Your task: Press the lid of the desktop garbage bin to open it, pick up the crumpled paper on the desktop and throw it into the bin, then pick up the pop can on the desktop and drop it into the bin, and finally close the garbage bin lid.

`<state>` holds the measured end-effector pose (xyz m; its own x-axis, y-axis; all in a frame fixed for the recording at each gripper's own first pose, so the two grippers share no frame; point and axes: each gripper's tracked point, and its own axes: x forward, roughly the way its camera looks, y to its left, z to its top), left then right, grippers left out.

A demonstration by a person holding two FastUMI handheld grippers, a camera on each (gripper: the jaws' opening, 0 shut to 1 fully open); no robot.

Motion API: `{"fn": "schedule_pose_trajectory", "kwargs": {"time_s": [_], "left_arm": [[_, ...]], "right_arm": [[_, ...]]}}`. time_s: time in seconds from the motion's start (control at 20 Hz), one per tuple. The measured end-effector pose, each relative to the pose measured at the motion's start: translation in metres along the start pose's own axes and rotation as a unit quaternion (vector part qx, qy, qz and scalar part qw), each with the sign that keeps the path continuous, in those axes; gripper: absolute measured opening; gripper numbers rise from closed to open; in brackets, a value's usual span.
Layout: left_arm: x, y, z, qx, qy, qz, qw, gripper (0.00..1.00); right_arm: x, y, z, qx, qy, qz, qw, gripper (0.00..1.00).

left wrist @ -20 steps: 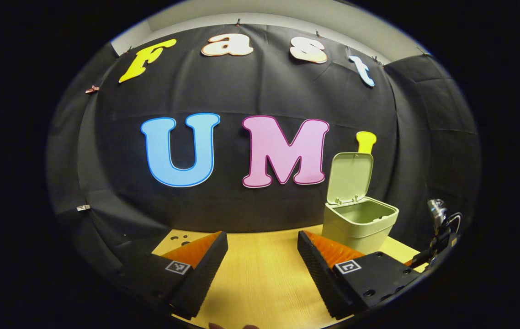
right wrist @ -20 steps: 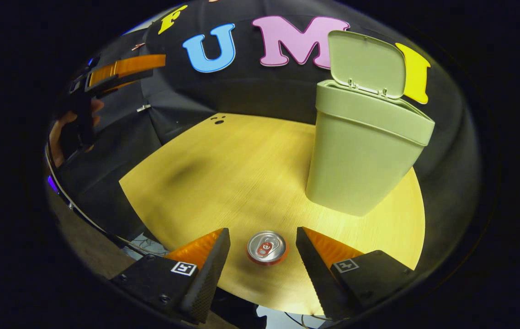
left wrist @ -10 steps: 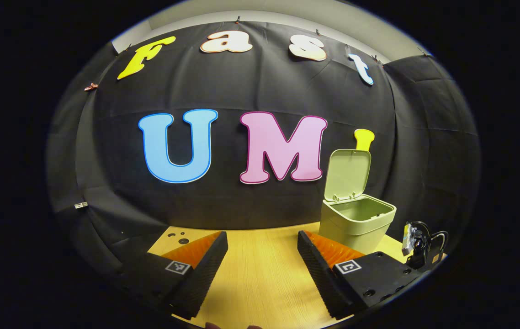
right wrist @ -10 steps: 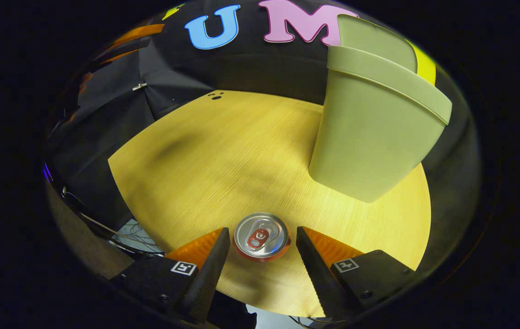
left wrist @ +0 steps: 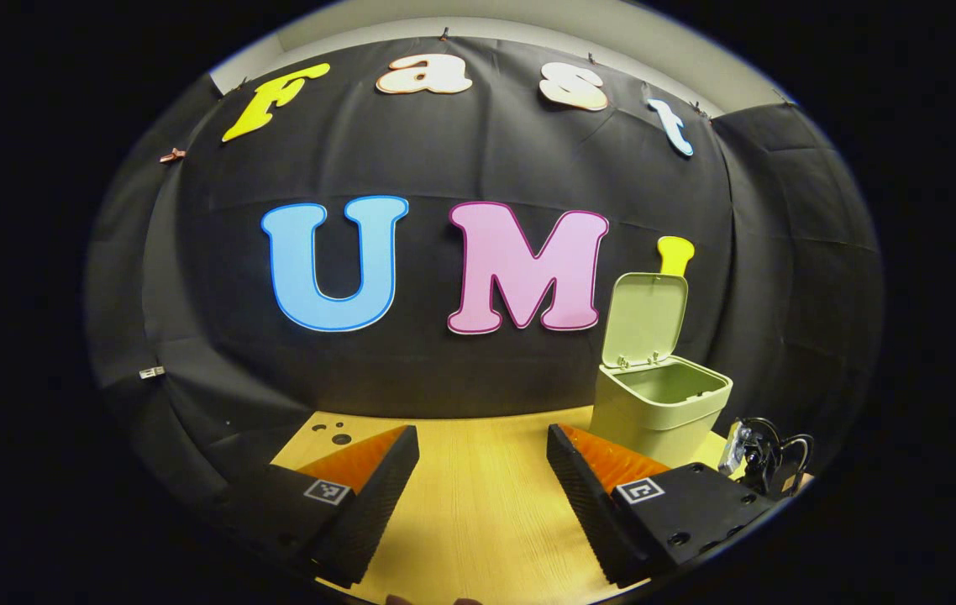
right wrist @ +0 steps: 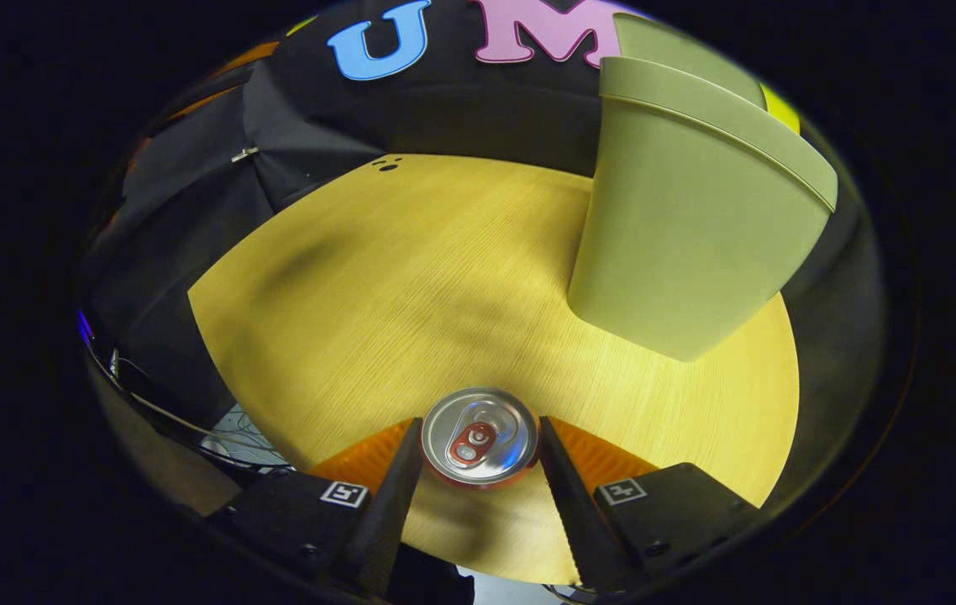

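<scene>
The right hand-held gripper [right wrist: 478, 454] brackets the upright pop can [right wrist: 479, 435] near the surface's [right wrist: 411, 277] front edge, fingers seemingly touching it; the left hand-held gripper [left wrist: 482, 470] hovers wide apart, the bin [left wrist: 659, 407] open-lidded.

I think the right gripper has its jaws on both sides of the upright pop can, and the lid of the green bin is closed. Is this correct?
Not quite. The lid is open: in the left gripper view it stands raised behind the opening of the bin. The rest holds: in the right gripper view the right gripper has its jaws on both sides of the upright pop can.
</scene>
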<state>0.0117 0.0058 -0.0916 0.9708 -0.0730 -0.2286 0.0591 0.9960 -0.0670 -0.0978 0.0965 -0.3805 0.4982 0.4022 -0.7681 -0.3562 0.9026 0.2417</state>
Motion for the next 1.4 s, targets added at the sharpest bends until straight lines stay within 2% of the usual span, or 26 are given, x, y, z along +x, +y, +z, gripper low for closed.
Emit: {"fn": "schedule_pose_trajectory", "kwargs": {"time_s": [0.05, 0.1, 0.15, 0.55, 0.95, 1.15, 1.4], "left_arm": [[0.0, 0.0, 0.0, 0.0, 0.0, 0.0, 1.0, 0.99], [0.0, 0.0, -0.001, -0.001, 0.0, -0.001, 1.0, 0.99], [0.0, 0.0, -0.001, -0.002, 0.001, -0.001, 1.0, 0.99], [0.002, -0.003, -0.001, -0.02, 0.0, -0.007, 1.0, 0.99], [0.004, -0.005, 0.002, -0.026, -0.003, -0.007, 1.0, 0.99], [0.004, -0.004, 0.002, -0.026, -0.004, -0.005, 1.0, 0.99], [0.002, -0.007, 0.005, -0.023, -0.007, -0.009, 1.0, 0.99]], "right_arm": [[-0.001, -0.001, 0.0, -0.002, 0.001, 0.0, 1.0, 0.88], [-0.002, -0.001, 0.002, -0.005, -0.001, -0.001, 1.0, 0.88], [-0.006, -0.002, 0.004, -0.007, -0.004, -0.001, 1.0, 0.83], [-0.059, -0.005, 0.05, 0.008, -0.039, 0.014, 0.999, 0.83], [-0.136, -0.007, 0.129, 0.017, -0.123, 0.03, 0.992, 0.83], [-0.165, -0.015, 0.17, 0.005, -0.163, 0.027, 0.986, 0.83], [-0.193, -0.038, 0.221, 0.023, -0.207, 0.015, 0.978, 0.83]]}}
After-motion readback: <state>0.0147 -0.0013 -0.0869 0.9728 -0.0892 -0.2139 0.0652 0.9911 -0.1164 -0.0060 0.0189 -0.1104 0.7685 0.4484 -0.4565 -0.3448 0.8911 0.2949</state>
